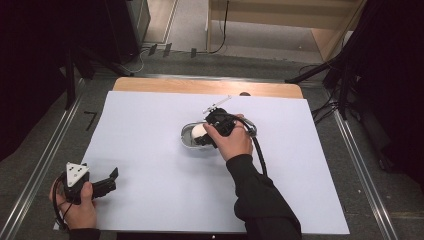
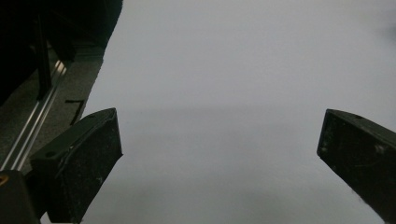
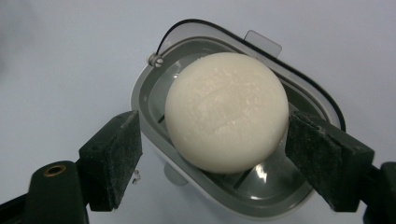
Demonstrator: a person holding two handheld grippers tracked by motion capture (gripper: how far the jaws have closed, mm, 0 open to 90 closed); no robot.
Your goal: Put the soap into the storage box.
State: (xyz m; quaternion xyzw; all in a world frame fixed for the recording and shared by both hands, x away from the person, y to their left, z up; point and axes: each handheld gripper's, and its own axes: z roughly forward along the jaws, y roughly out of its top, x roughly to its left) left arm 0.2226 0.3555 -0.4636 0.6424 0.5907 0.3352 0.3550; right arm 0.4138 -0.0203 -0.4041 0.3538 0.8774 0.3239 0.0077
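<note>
- Item: round, cream-white bar of soap [image 3: 226, 112], matt and slightly pitted on its surface. It lies in the soap dish, leaning toward one end of it. In the high view it shows as a pale patch [image 1: 199, 131] just beside your right hand [image 1: 232, 142].
- Item: oval soap dish of grey plastic [image 3: 149, 100] with a slotted draining floor, a thin dark line running round its rim and a small clear tab at its far edge. It stands on the sheet near the middle of the table, its rim visible in the high view [image 1: 186, 135] to the left of your right hand.
- Item: your right gripper [image 3: 215, 161], black, two padded jaws. The jaws stand apart on either side of the soap. The left pad is clear of the soap and sits outside the dish wall; the right pad is right at the soap's edge, and you cannot tell from here whether it touches. Nothing is lifted. In the high view the gripper [image 1: 206, 135] points down at the dish.
- Item: your left gripper [image 2: 219, 144], black, with a grey three-cornered plate on top. Its jaws are wide apart with nothing between them, only bare sheet beyond. In the high view it [image 1: 111, 179] rests at the near left corner of the sheet in your left hand [image 1: 80, 205], well apart from the dish.
- Item: large sheet of pale lilac-white paper [image 1: 150, 150] covering the wooden table top [image 1: 200, 86], whose far edge shows beyond it.
</note>
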